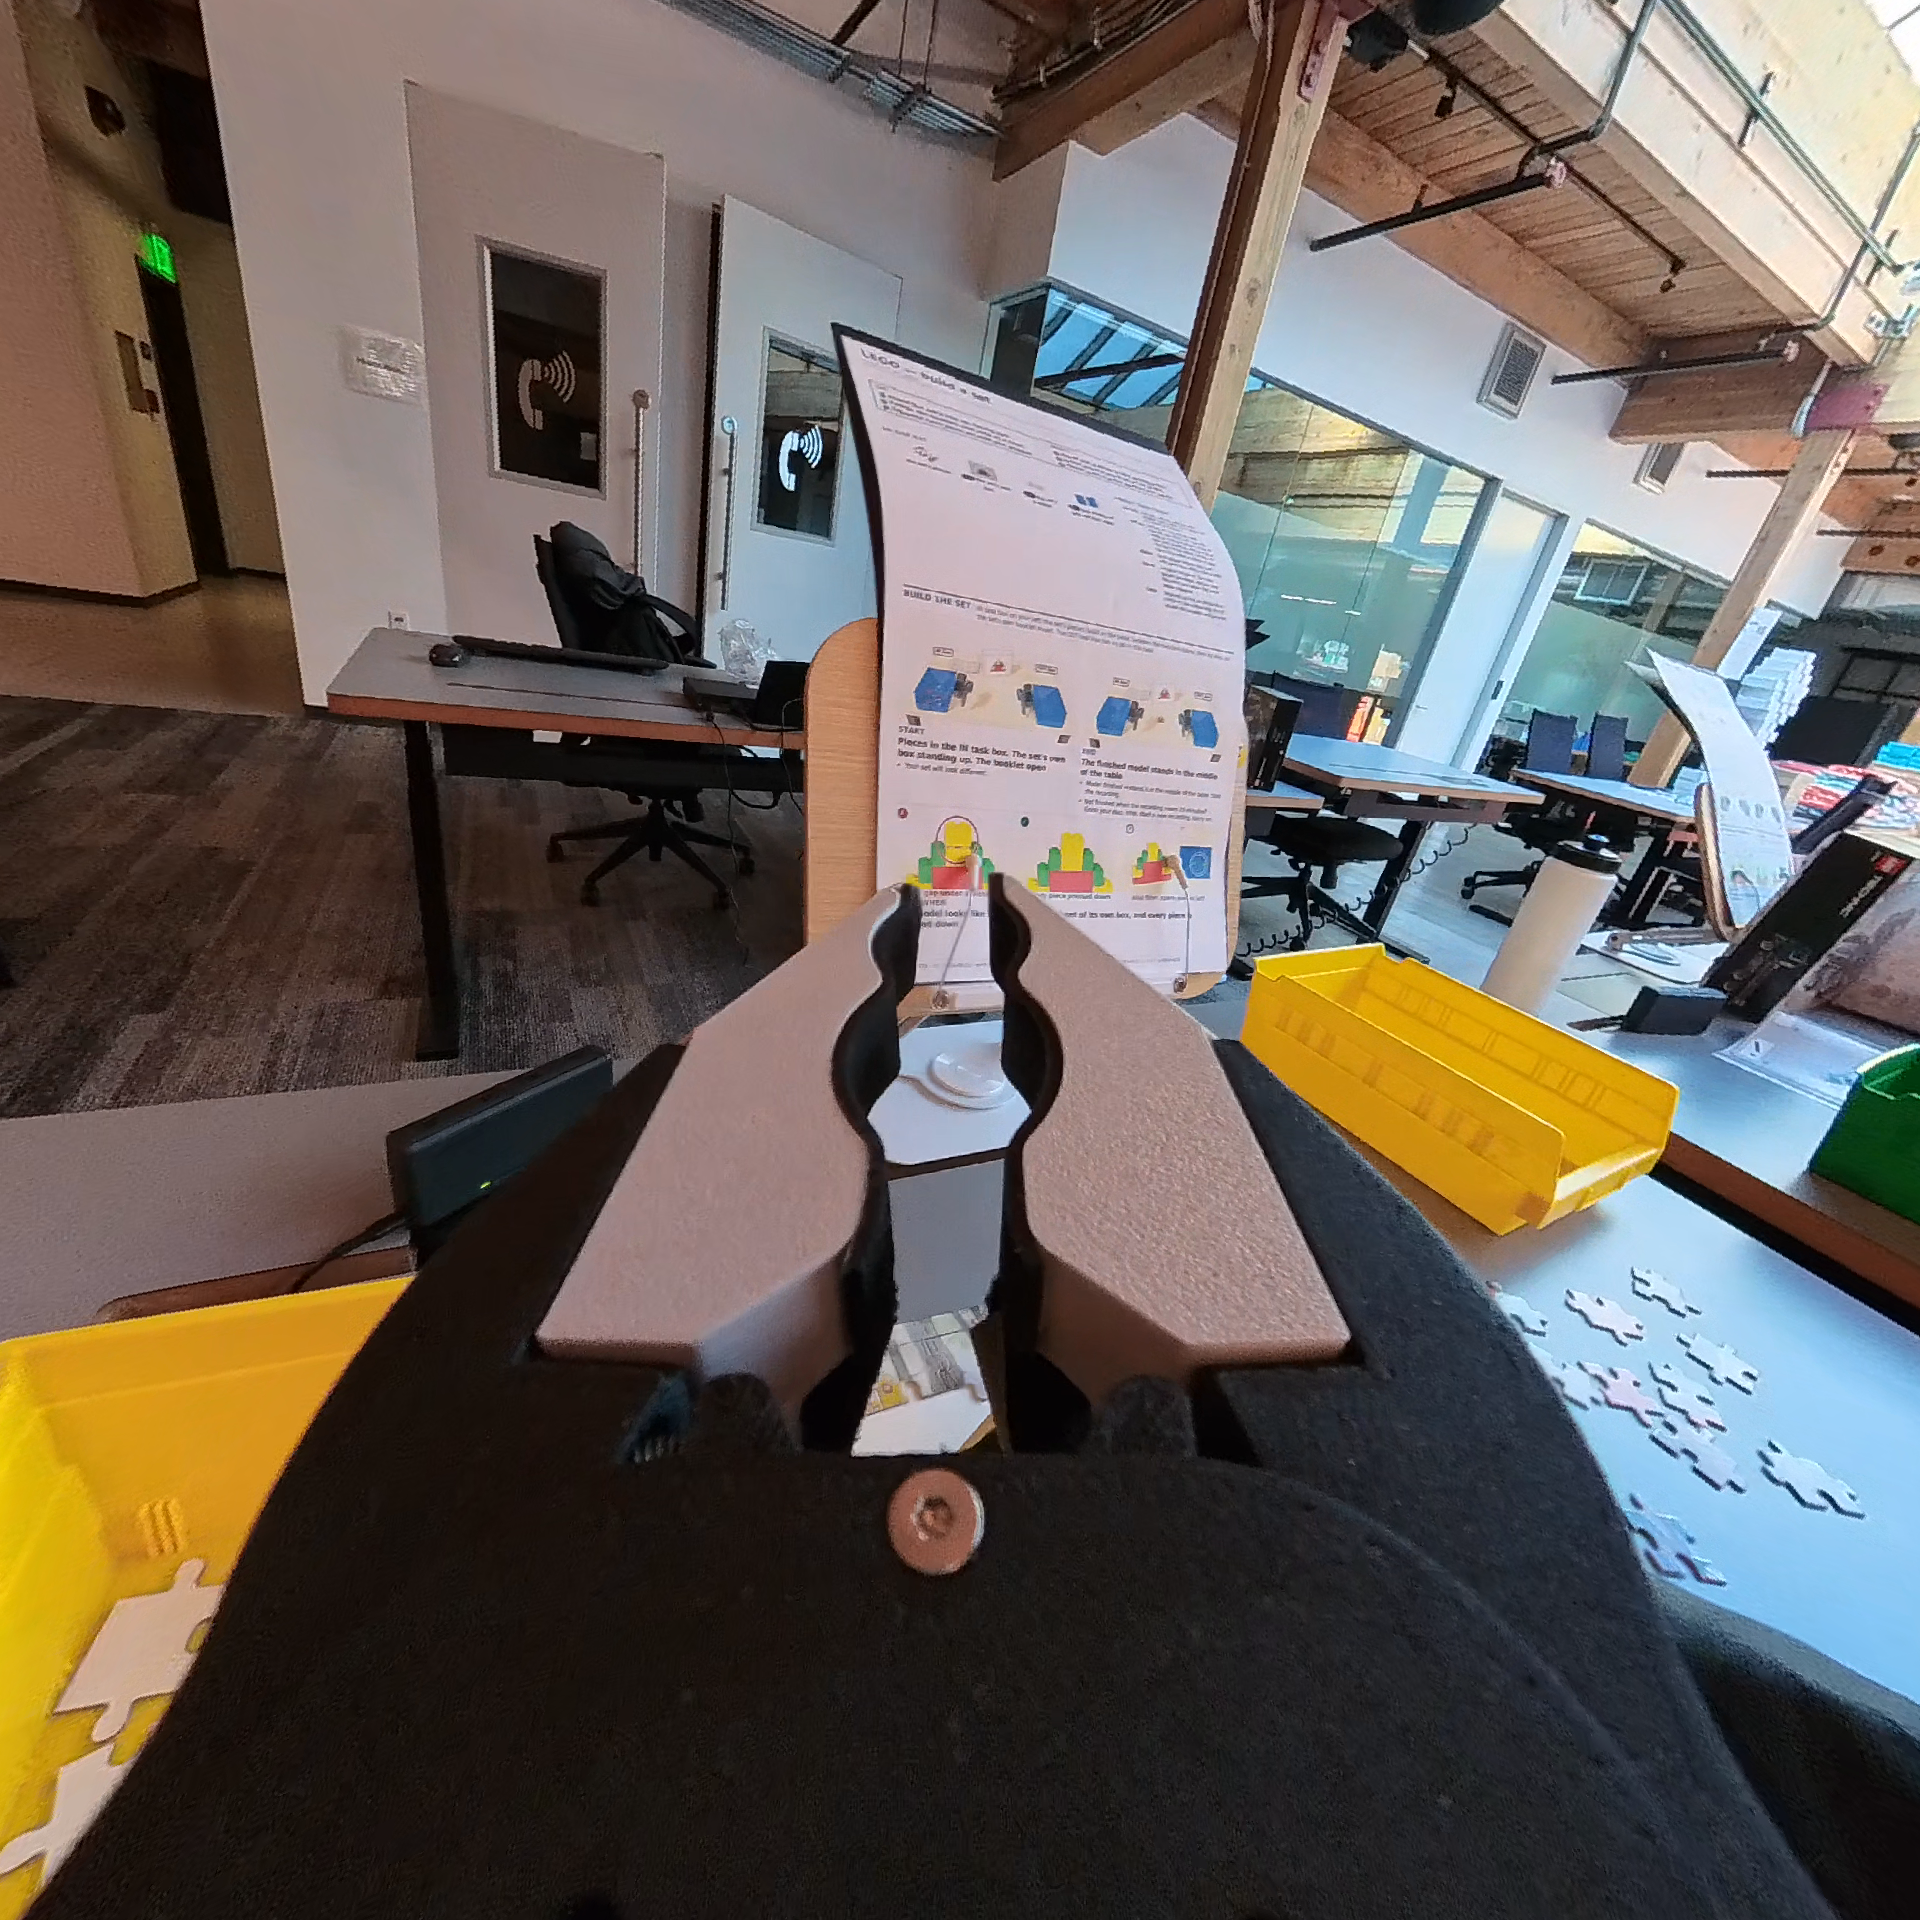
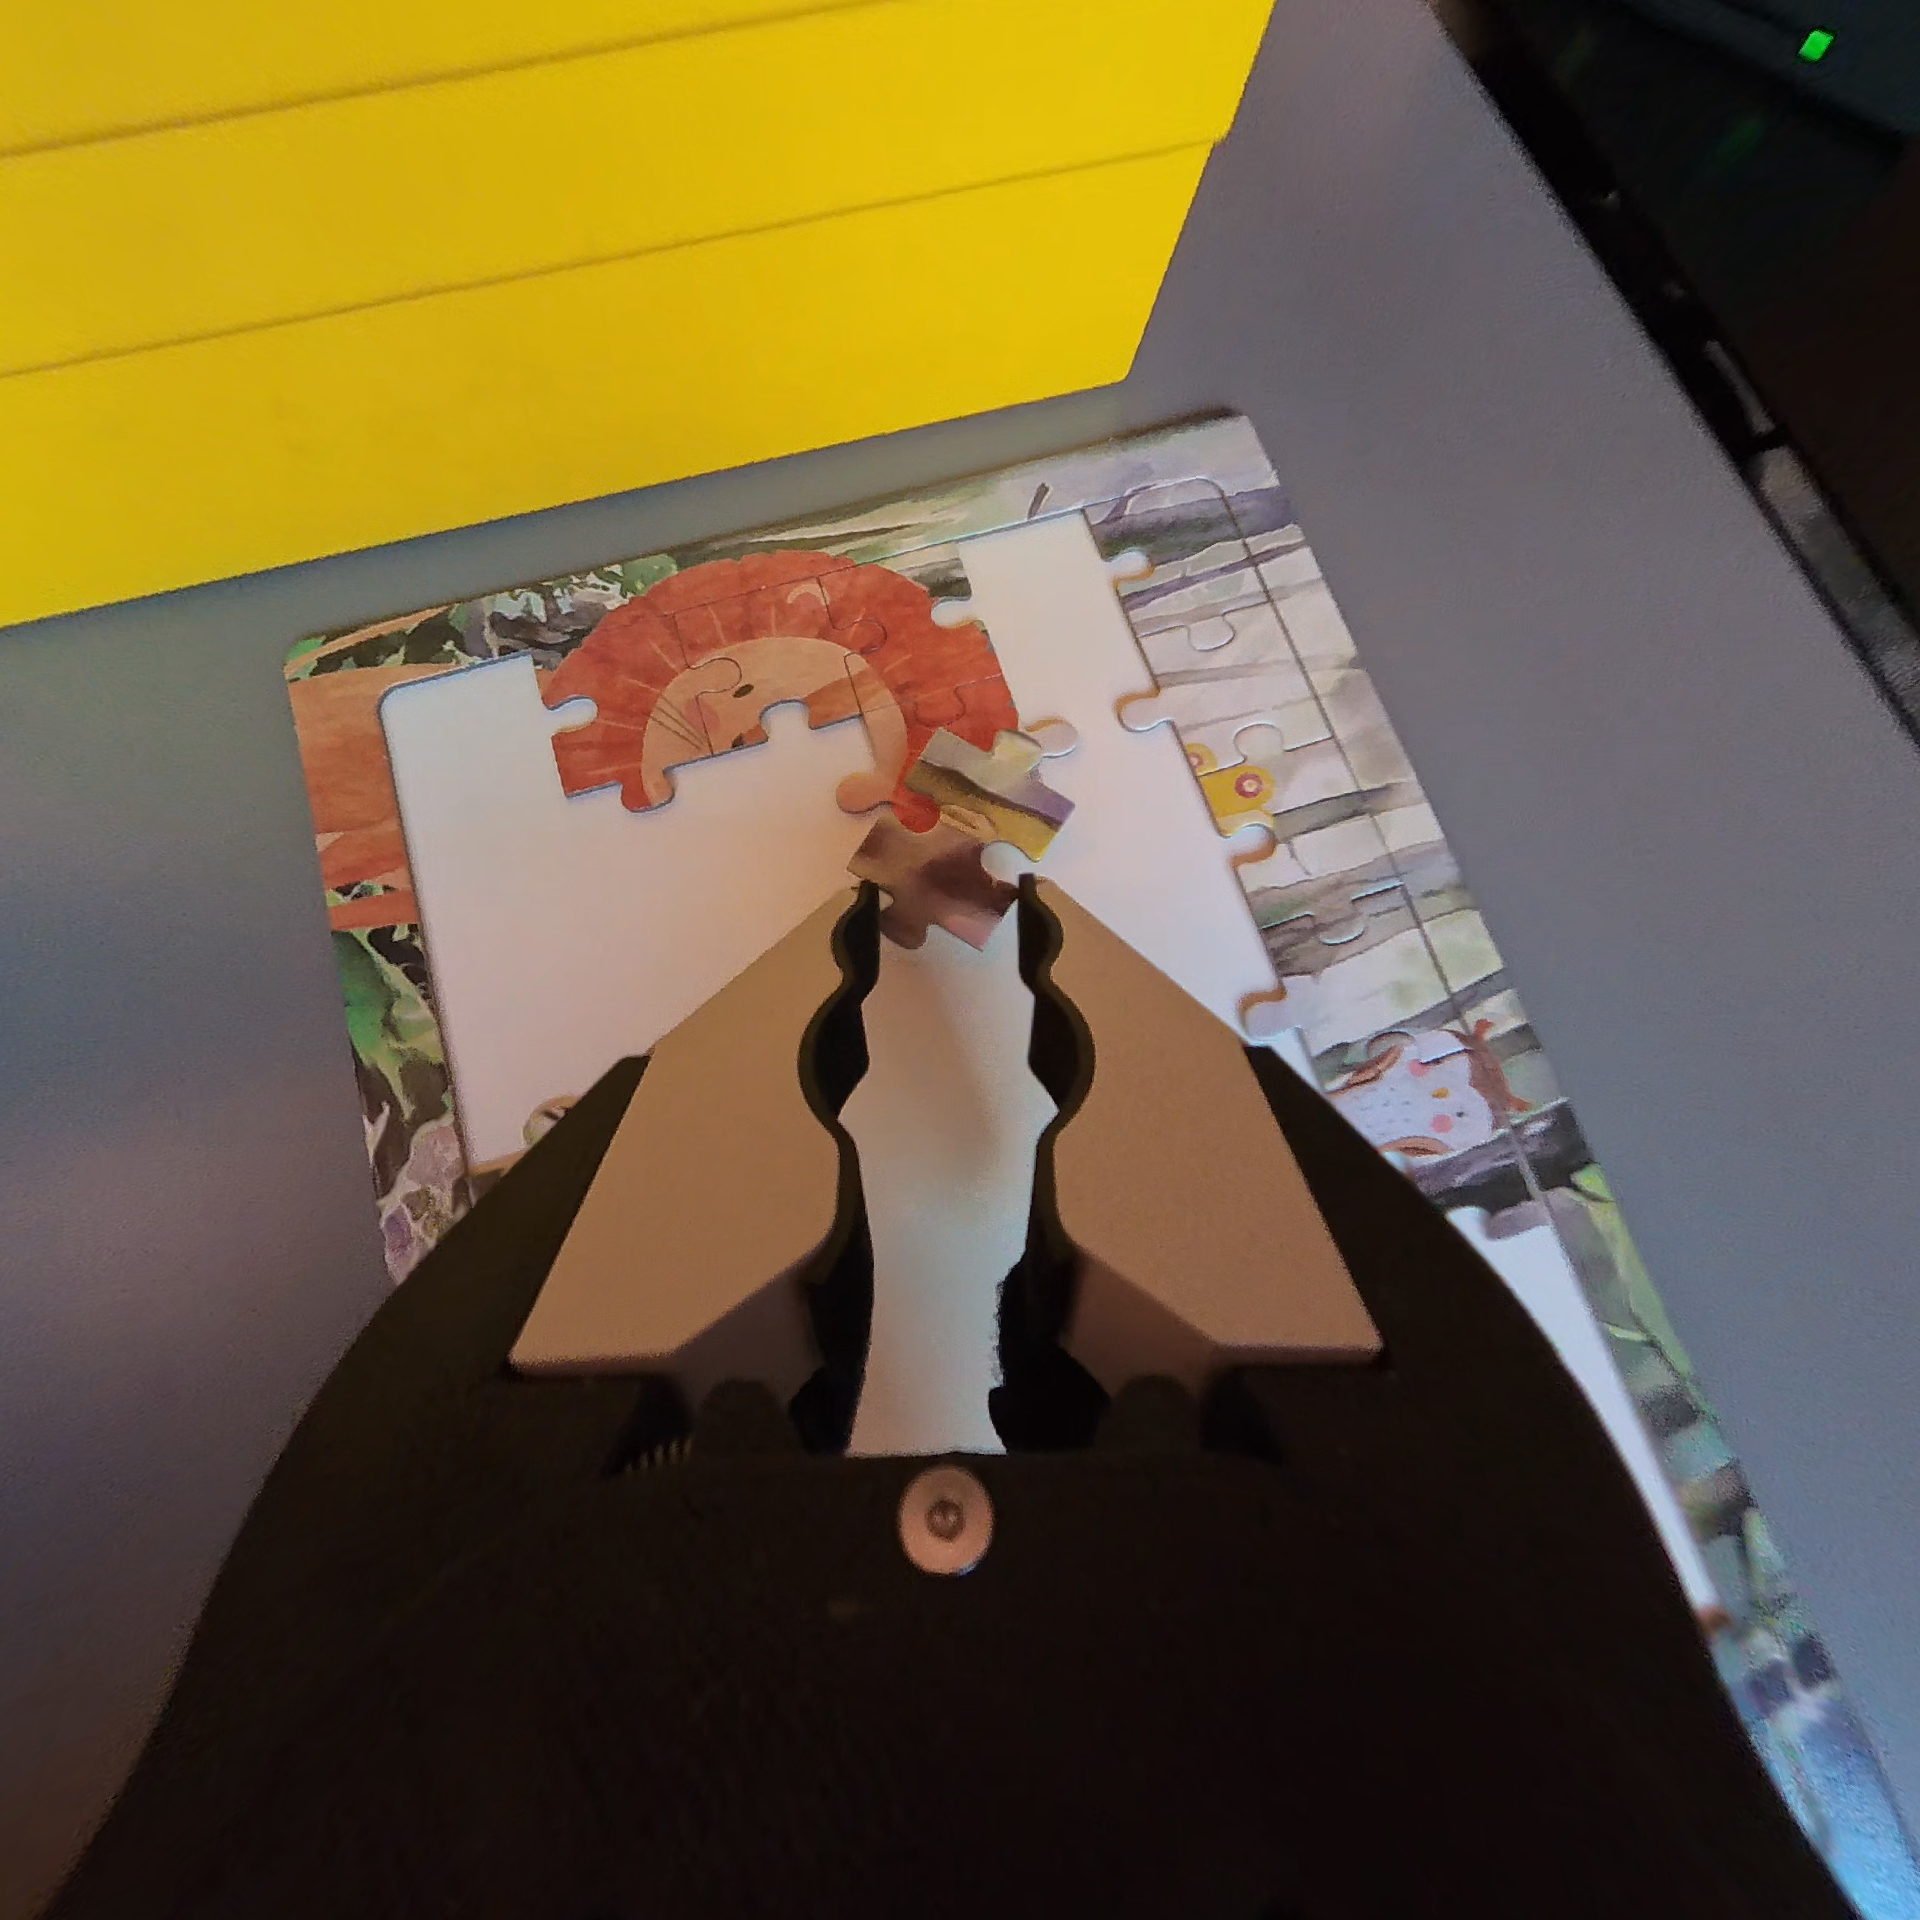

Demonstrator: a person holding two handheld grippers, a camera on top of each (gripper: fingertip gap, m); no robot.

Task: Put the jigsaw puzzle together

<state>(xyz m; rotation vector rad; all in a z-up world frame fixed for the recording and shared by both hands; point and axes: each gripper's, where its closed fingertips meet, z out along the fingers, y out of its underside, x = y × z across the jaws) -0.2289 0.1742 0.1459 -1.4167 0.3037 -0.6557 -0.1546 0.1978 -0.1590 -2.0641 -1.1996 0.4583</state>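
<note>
In the right wrist view the puzzle board [image 2: 358, 790] lies on the grey table. A lion's head group [image 2: 769, 675] is assembled at its far middle, and a strip of pale pieces [image 2: 1247, 665] runs down its right side. The white tray floor shows between them. My right gripper [image 2: 945, 885] hangs over the board's middle, its tips at both edges of a mauve puzzle piece [image 2: 935, 894]. That piece touches a tilted yellow-and-purple piece [image 2: 987, 805] by the lion. My left gripper [image 1: 956, 896] is raised, points into the room, is slightly open and holds nothing.
A yellow bin [image 2: 520, 260] stands just behind the board. In the left wrist view, a yellow bin [image 1: 62, 1507] at lower left holds face-down pieces [image 1: 135, 1662]. Another yellow bin [image 1: 1455, 1081], loose pieces [image 1: 1683, 1392], a green bin [image 1: 1875, 1132] and an instruction sheet stand [image 1: 1049, 675] are to the right and ahead.
</note>
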